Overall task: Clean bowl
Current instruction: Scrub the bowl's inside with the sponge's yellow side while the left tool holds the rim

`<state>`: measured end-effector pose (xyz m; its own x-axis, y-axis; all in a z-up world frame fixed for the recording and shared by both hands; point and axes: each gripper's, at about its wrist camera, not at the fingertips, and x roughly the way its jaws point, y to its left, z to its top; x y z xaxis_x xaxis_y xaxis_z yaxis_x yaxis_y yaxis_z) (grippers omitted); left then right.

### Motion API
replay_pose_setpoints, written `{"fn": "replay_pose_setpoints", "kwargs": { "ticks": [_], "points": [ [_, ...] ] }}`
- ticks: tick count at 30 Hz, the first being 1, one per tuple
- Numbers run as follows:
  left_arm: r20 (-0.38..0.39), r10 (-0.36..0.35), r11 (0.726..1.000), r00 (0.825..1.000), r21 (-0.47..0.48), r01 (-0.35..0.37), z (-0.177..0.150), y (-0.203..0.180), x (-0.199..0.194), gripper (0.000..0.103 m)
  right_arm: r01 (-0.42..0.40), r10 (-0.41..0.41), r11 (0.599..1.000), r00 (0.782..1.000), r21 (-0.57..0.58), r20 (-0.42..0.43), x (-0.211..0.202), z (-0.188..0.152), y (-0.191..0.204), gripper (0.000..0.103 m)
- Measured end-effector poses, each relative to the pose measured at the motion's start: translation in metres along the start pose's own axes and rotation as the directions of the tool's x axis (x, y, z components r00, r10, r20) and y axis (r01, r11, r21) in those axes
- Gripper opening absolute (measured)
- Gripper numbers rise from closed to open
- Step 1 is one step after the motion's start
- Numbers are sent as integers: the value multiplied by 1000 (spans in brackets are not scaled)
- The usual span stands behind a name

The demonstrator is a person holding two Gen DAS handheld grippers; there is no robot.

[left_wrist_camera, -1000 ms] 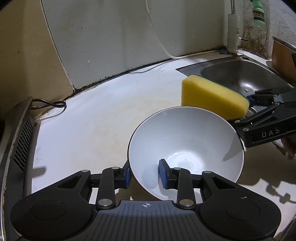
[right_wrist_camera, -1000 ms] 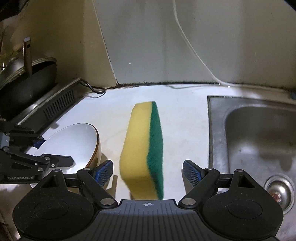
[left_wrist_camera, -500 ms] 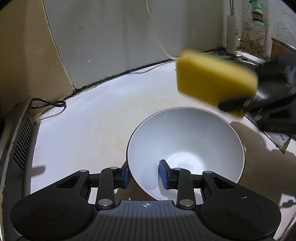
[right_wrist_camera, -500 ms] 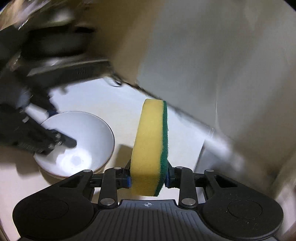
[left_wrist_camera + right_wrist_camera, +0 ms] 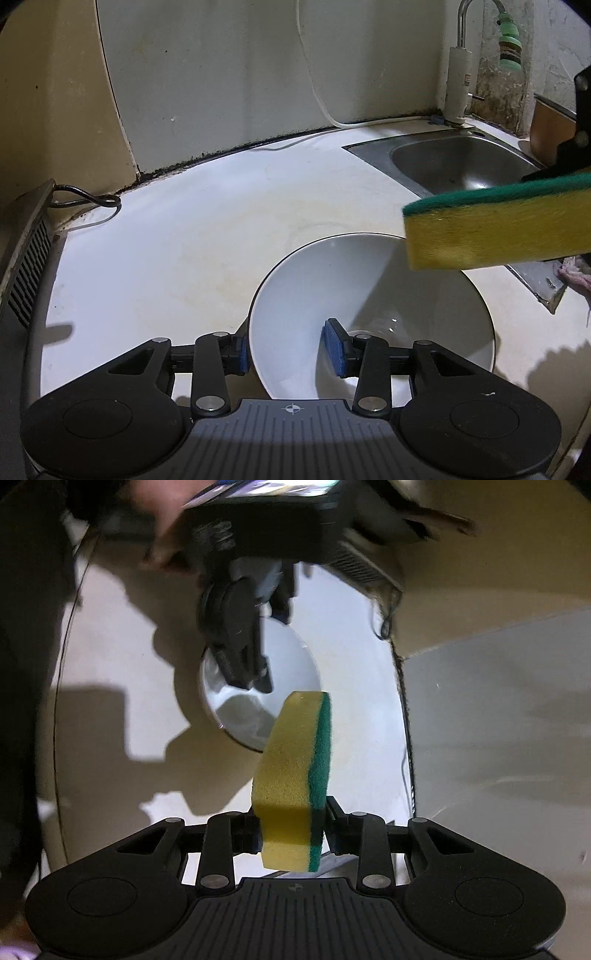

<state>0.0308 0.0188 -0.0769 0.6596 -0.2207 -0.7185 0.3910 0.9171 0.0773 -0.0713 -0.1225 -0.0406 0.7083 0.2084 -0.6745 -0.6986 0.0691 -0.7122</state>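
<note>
White counter [image 5: 177,258] is seen all around, stained a little brown, with a metal sink [image 5: 454,162] at the far right and a tap [image 5: 458,74] standing behind it. A black cord [image 5: 88,201] lies by the wall.

The bowl [image 5: 369,302] is set on the counter close to the sink. It is white, smooth and shiny inside, so it is likely hard, a bit heavy, and slippery if wet. It could break if dropped. The rim is the best place for it to be held, and that is where it is held now.

The left gripper [image 5: 291,350] is closed down on the near rim of the bowl. One blue pad is seen inside the bowl and the other is pressed on the outside wall. The bowl looks tipped up a little toward the far side.

The sponge [image 5: 295,775] is yellow with a green rough side. It is soft and light and can be squashed. It is pinched tight at its near end by the right gripper [image 5: 291,836], with the fingers pressed into both flat sides. The sponge is held in the air over the far right rim of the bowl, and it cannot be told if they touch. Rubbing inside the bowl seems to be the step coming up.
</note>
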Motion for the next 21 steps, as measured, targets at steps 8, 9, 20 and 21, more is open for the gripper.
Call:
{"fn": "replay_pose_setpoints", "kwargs": {
  "ticks": [8, 9, 20, 21],
  "points": [
    [17, -6, 1000, 1000, 2, 6, 0, -2, 0, 36, -67, 67, 998, 996, -17, 59, -1, 23, 9, 31],
    [20, -10, 1000, 1000, -9, 10, 0, -1, -1, 30, -116, 115, 993, 991, 17, 63, -5, 24, 6, 31],
    [31, -27, 998, 999, 54, 25, -10, 1, -55, 28, -208, 208, 978, 978, -14, -6, 34, 52, -24, 31],
    [21, -38, 999, 999, 31, 37, -10, 2, -52, 27, -225, 224, 973, 974, -47, -26, 40, 56, -21, 31]
  ]
}}
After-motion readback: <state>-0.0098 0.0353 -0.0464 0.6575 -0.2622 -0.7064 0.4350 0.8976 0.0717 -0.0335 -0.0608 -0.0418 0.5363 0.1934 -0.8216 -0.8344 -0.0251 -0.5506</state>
